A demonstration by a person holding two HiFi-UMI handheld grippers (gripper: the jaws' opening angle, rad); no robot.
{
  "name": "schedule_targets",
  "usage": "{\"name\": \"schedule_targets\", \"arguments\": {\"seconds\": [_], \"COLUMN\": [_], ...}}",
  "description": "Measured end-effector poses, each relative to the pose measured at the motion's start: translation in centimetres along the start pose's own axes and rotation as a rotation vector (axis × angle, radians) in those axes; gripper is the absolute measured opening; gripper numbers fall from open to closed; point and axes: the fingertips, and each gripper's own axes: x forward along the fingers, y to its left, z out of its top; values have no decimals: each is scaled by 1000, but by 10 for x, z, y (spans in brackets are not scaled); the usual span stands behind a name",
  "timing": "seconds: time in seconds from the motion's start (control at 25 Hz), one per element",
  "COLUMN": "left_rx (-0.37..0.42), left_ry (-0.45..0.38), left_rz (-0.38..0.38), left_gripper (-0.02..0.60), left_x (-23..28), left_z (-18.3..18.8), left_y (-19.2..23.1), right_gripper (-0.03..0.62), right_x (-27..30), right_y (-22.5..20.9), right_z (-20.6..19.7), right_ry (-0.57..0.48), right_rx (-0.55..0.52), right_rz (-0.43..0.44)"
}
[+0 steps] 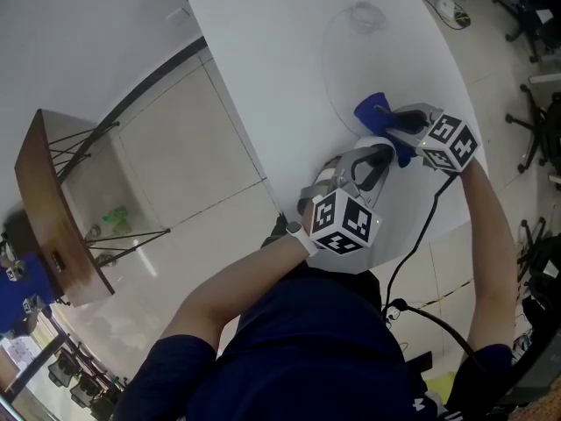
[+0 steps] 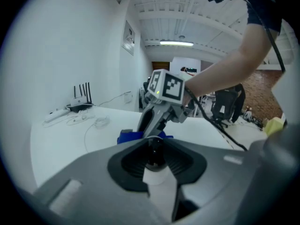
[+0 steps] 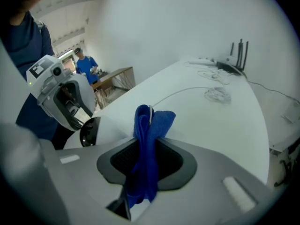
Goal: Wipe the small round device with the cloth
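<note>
Closest in, a person's navy shirt (image 1: 307,358) fills the bottom of the head view, and two bare forearms reach out from it over one smooth white tabletop (image 1: 289,51) with a rounded edge.

Two claws are in play, each carrying one cube of black-and-white square markers: the left cube (image 1: 342,222) nearer, the right cube (image 1: 451,143) farther and to the right.

One small round device (image 2: 153,153) is here, and the left claw (image 2: 157,159) has it. The grey jaws are drawn in narrow, with their ribbed black pads clamped on its sides. From the right gripper view it reads as a glossy black disc (image 3: 88,132) at the tip of that claw, low over the near part of the tabletop.

One cloth (image 3: 150,125) too, deep blue and soft, folded into a bunched strip. The right claw (image 3: 147,159) pinches it between its pads so the loose end sticks up past the jaws. In the head view the cloth (image 1: 375,110) sits just beyond the left claw (image 1: 377,153), close to the device.

Both claws slant down at the tabletop, the right claw (image 1: 396,126) more steeply, its tips angled in toward the left one.

Far across the tabletop sit one router (image 2: 80,106) with upright black antennas and loose white cables (image 2: 96,122). Off to the left stands one wooden side table (image 1: 53,209) on thin wire legs.
</note>
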Motion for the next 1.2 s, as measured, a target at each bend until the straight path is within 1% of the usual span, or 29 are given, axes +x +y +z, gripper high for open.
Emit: {"name": "schedule_targets", "arguments": {"seconds": [0.08, 0.12, 0.2, 0.24, 0.28, 0.32, 0.4, 0.44, 0.48, 0.64, 0.76, 0.8, 0.88, 1.04, 1.2], "left_rx": [10, 16, 38, 66, 116, 183, 308, 342, 358, 364, 393, 390, 378, 379, 365], "left_ry": [9, 12, 18, 24, 33, 45, 68, 76, 80, 81, 96, 95, 95, 92, 87], "left_rz": [7, 12, 21, 28, 39, 52, 69, 64, 55, 50, 50, 49, 41, 28, 26], "left_gripper": [101, 101, 101, 101, 101, 106, 114, 114, 114, 124, 157, 164, 166, 166, 176], "left_x": [0, 1, 1, 0, -1, -3, -3, -2, -2, -2, -1, -1, -1, -3, -5], "left_z": [0, -1, -1, -1, 0, 0, -1, -3, -4, -3, -4, -4, -4, -7, -9], "left_y": [0, 0, 1, 1, 1, 0, -4, -8, -11, -15, -14, -14, -13, -20, -23], "right_gripper": [107, 109, 109, 109, 109, 109, 109, 109, 109, 109, 109, 109, 109, 107, 107], "right_x": [-25, -38, -63, -74, -83, -89, -93, -91, -87, -64, -54, -51, -42, -24, 4], "right_y": [8, 13, 26, 36, 46, 57, 73, 75, 75, 68, 64, 63, 61, 58, 54], "right_z": [7, 11, 22, 30, 38, 46, 56, 57, 58, 61, 67, 70, 73, 73, 62], "right_ry": [-84, -115, -151, -156, -153, -139, -79, -35, 11, 166, 250, 275, 331, 444, 550], "right_rx": [10, -5, -74, -123, -176, -228, -336, -394, -450, -626, -731, -757, -790, -814, -864], "right_rz": [-57, -85, -130, -141, -145, -142, -134, -133, -133, -96, -40, -14, 47, 169, 232]}}
